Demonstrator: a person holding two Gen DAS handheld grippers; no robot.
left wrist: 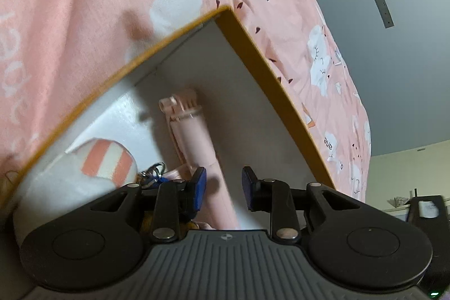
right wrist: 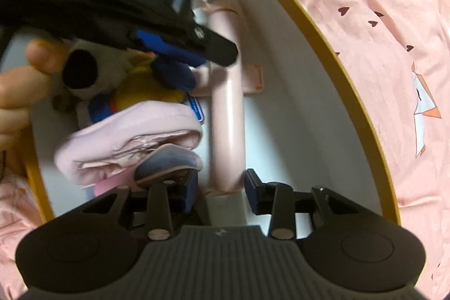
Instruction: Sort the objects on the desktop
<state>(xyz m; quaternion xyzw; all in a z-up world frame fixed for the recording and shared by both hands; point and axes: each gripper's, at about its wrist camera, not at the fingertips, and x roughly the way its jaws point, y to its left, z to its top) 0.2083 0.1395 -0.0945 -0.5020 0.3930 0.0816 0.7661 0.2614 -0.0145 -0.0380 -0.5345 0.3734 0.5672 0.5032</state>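
Note:
A box with a yellow rim (left wrist: pixel 253 52) (right wrist: pixel 337 75) and white inside stands on a pink sheet. A pale pink stick (left wrist: pixel 194 137) (right wrist: pixel 226 117) lies in it along the wall. My left gripper (left wrist: pixel 224 189) hovers inside the box, open, with the stick running past its left pad; in the right wrist view the left gripper (right wrist: pixel 194 63) hangs blurred over a yellow and grey plush toy (right wrist: pixel 146 94). My right gripper (right wrist: pixel 221 187) points down into the box, open, with the stick's near end between its fingertips and a gap at the left pad.
A pink-and-white striped plush (left wrist: pixel 107 159) and a key ring (left wrist: pixel 153 173) lie in the box, as does a pink padded pouch (right wrist: pixel 135 125). A person's hand (right wrist: pixel 14 92) is at the box's left rim. The pink printed sheet (left wrist: pixel 84 18) (right wrist: pixel 379 47) surrounds the box.

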